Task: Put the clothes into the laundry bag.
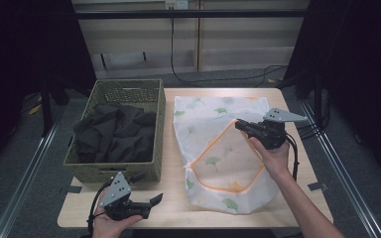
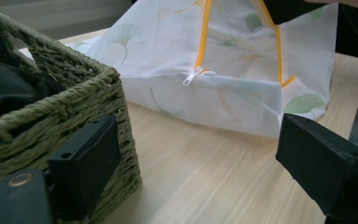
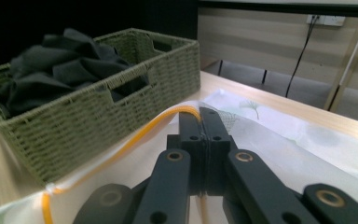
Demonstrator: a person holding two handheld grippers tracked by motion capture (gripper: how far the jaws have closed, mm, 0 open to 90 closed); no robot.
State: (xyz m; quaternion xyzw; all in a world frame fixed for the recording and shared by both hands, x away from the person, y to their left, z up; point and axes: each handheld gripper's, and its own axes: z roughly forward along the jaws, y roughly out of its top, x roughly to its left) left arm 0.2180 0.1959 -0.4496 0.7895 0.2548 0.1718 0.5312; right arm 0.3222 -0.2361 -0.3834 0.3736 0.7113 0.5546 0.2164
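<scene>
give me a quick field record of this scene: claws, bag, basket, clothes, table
left claw: open, holding nothing, low over the table's near edge in front of the basket
right claw: shut on the bag's orange zipper edge, lifting it so the opening gapes
laundry bag: white mesh with green leaf print, lying on the table right of the basket, zipper open
zipper pull: at the near corner of the opening
basket: green woven, with handle cut-outs
dark clothes: heaped inside the basket
table: light wood
</scene>
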